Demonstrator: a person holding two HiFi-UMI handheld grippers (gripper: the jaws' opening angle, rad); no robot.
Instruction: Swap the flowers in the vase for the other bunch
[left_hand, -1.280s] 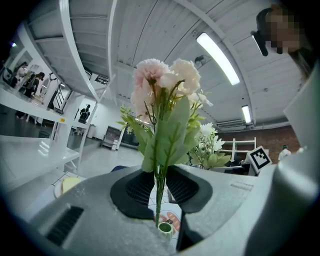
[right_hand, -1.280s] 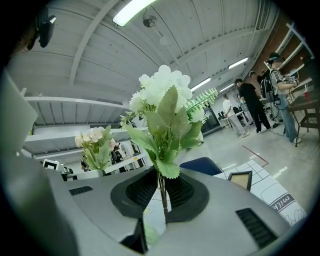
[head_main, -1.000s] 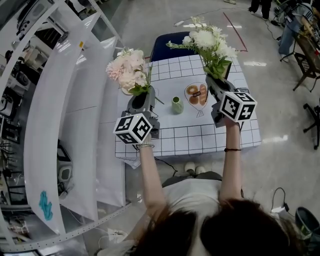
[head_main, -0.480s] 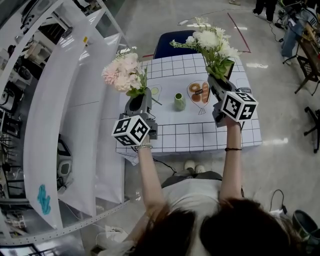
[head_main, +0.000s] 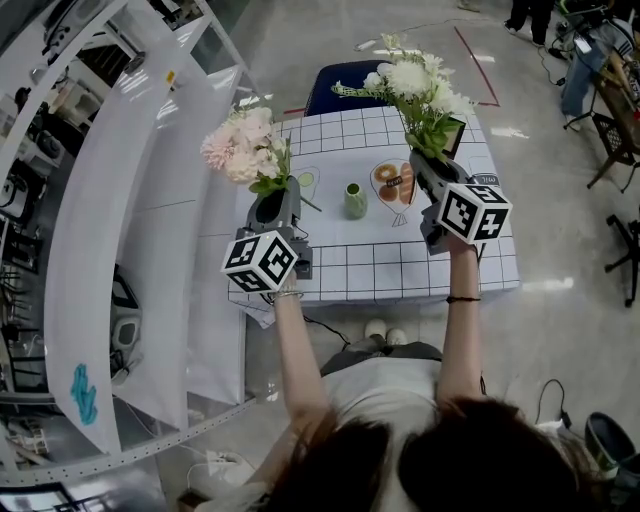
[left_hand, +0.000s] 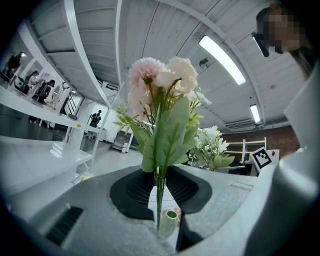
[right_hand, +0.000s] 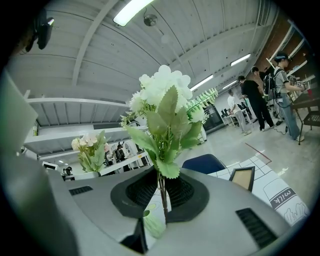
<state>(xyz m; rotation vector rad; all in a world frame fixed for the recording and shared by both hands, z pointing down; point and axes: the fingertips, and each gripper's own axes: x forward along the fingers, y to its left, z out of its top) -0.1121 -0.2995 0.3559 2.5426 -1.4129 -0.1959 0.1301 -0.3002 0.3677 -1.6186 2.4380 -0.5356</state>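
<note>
A small green vase (head_main: 355, 201) stands with nothing in it, in the middle of the grid-patterned table (head_main: 400, 270). My left gripper (head_main: 278, 196) is shut on the stems of a pink bunch (head_main: 241, 150), held upright left of the vase. In the left gripper view the thin stems (left_hand: 159, 192) run between the jaws, and the vase (left_hand: 168, 223) shows low behind them. My right gripper (head_main: 425, 160) is shut on the stems of a white bunch (head_main: 415, 85), upright to the vase's right. The right gripper view shows those stems (right_hand: 162, 192) pinched under the white blooms (right_hand: 162, 100).
A plate with pastries (head_main: 393, 185) lies right of the vase, and a small saucer (head_main: 308, 181) lies left of it. A blue chair (head_main: 345, 80) stands behind the table. White shelving (head_main: 150, 200) runs along the left. People stand at the far right (right_hand: 257, 97).
My left gripper has drifted a little to the left with the pink bunch, away from the vase. The right gripper and white bunch have stayed put.
</note>
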